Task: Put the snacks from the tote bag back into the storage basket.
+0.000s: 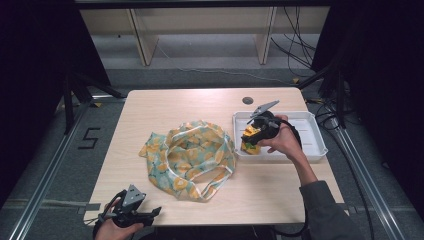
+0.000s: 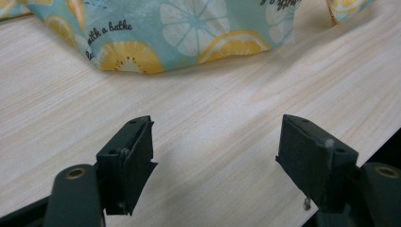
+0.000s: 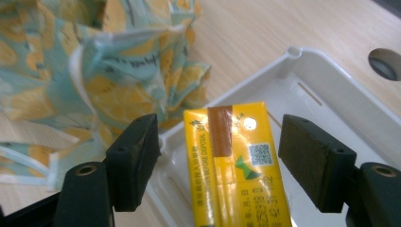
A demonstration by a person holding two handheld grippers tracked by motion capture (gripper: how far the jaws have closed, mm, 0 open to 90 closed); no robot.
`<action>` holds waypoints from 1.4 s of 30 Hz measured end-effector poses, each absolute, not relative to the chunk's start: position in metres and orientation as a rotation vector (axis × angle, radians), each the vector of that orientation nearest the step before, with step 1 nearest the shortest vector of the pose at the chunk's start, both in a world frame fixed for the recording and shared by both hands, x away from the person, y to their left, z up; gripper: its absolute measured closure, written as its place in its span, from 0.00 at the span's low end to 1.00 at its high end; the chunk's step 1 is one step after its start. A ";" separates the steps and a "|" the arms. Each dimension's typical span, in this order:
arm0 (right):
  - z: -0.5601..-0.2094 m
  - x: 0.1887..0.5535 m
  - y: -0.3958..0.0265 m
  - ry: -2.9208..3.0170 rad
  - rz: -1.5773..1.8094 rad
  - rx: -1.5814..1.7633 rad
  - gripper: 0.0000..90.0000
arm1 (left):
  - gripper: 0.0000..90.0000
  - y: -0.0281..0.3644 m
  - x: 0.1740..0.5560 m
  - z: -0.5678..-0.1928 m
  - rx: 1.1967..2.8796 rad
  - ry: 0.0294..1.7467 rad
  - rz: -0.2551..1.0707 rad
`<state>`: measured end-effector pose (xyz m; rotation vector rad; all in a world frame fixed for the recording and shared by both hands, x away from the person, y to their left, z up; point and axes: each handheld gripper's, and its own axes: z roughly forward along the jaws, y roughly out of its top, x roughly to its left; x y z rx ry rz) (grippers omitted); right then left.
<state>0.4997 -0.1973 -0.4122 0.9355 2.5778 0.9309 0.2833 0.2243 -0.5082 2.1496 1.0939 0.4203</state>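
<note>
The desk is lying in front of me, pale wood, with a small round hole near its far right edge.

A bag of blue-green cloth printed with yellow lemon slices is sprawling crumpled across the middle of the desk, its white-edged handles trailing toward the near side. In my left gripper view its near edge is sitting just beyond the jaws, with printed words on it. In my right gripper view the bag is bunching up to the left of the tray.

A white tray is sitting on the right side of the desk, its left wall just beside the bag.

My right hand is reaching over the tray's left end, holding my right claw pointed down at a yellow box that is lying at the tray's left end. In my right gripper view the yellow box, with a brown stripe and a small printed code, is lying between the jaws; the right claw is spread, with gaps on both sides of the box.

My left hand is resting at the near left edge of the desk. My left claw is spread wide over bare wood, gripping nothing.
</note>
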 end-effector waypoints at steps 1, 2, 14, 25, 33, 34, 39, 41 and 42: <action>-0.412 0.497 -0.199 2.532 0.953 0.945 0.34 | 0.30 0.225 0.283 -0.508 2.160 1.085 0.426; -0.409 0.495 -0.201 2.515 0.953 0.961 0.34 | 0.30 0.225 0.283 -0.507 2.159 1.089 0.426; -0.397 0.470 -0.225 2.381 1.100 0.969 0.53 | 0.30 0.226 0.283 -0.506 2.161 1.082 0.430; -0.396 0.450 -0.233 2.411 1.115 0.904 0.93 | 0.30 0.225 0.283 -0.506 2.160 1.093 0.432; -0.404 0.440 -0.227 2.480 1.080 0.866 1.00 | 0.30 0.226 0.283 -0.506 2.166 1.081 0.432; -0.405 0.440 -0.226 2.486 1.075 0.843 1.00 | 0.30 0.226 0.283 -0.505 2.167 1.078 0.425; -0.414 0.437 -0.222 2.518 1.043 0.840 1.00 | 0.30 0.226 0.283 -0.506 2.159 1.088 0.424; -0.416 0.438 -0.222 2.523 1.033 0.844 1.00 | 0.30 0.226 0.283 -0.506 2.162 1.090 0.424; -0.419 0.438 -0.221 2.529 1.016 0.864 1.00 | 0.30 0.225 0.283 -0.506 2.162 1.093 0.433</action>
